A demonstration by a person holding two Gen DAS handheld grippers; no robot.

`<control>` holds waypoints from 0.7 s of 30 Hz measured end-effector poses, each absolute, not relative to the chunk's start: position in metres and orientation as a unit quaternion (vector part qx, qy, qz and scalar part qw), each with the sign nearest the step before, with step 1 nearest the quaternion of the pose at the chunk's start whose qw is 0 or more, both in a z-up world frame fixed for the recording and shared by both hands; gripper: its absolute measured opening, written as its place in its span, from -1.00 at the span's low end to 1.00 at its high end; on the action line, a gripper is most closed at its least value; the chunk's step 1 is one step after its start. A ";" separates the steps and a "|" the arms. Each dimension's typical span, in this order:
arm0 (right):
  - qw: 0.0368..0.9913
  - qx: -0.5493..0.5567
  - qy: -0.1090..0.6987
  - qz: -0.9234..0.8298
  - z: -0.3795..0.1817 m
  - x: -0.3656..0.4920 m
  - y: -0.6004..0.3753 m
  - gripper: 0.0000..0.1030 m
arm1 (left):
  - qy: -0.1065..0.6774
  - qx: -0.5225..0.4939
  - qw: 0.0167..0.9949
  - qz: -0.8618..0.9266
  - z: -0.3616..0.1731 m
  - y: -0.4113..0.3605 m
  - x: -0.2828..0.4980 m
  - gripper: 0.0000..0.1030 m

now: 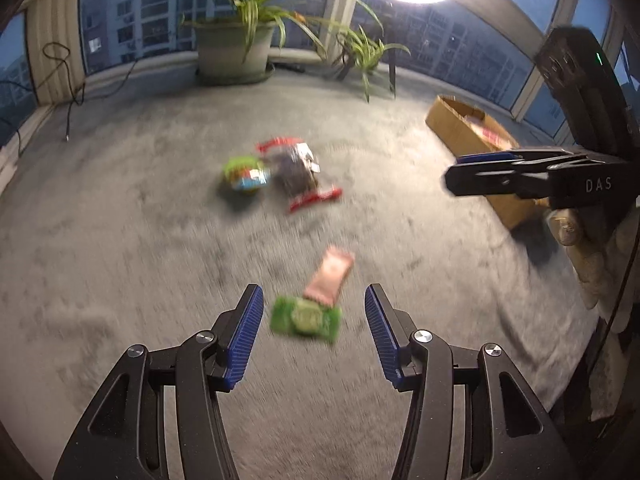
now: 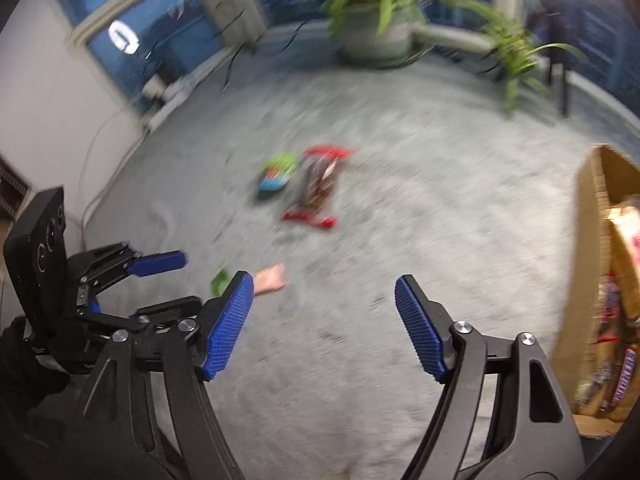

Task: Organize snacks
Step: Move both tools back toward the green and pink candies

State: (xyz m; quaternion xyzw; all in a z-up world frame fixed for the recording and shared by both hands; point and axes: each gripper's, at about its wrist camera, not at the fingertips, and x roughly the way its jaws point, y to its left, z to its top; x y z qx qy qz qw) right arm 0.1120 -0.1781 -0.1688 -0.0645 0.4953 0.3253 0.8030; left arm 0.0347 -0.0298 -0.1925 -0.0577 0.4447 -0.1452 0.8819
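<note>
Snacks lie scattered on the grey carpet [image 1: 120, 240], and both views are blurred. In the left wrist view, low centre of the frame, a green packet [image 1: 306, 319] sits on the carpet between the two blue pads of the left gripper [image 1: 314, 320]. Its jaws stand apart with clear carpet on either side of the packet, no pad touching it. A pink packet [image 1: 330, 274] lies just above the green one, its lower end touching or overlapping it; which, the blur hides. Further up, mid-frame, a green-and-blue packet [image 1: 245, 174] lies next to a dark bag with red ends [image 1: 298, 172].

At the right edge of that view the right gripper [image 1: 452, 170] comes in sideways, a gloved hand [image 1: 592, 256] below it. In its own view the right gripper [image 2: 324, 320] has its jaws spread wide, nothing but bare carpet between the pads. No earlier picture is given.

A cardboard box [image 2: 588, 240] stands at the right edge of the right wrist view, wrappers showing inside. In the same view the left gripper [image 2: 176, 276] shows at the lower left. Potted plants [image 1: 236, 40] line the windows at the top.
</note>
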 end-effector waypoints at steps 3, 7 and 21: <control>0.769 -0.072 0.523 0.360 -0.185 0.105 -0.159 -0.18 | 0.449 -0.072 0.878 -0.151 -0.200 -0.028 0.025 -0.01; 0.734 -0.101 0.541 0.399 -0.203 0.093 -0.136 -0.39 | 0.455 -0.094 0.870 -0.166 -0.205 -0.024 0.016 -0.15; 0.683 -0.093 0.586 0.425 -0.242 0.111 -0.104 -0.67 | 0.479 -0.149 0.841 -0.202 -0.227 -0.024 0.029 -0.56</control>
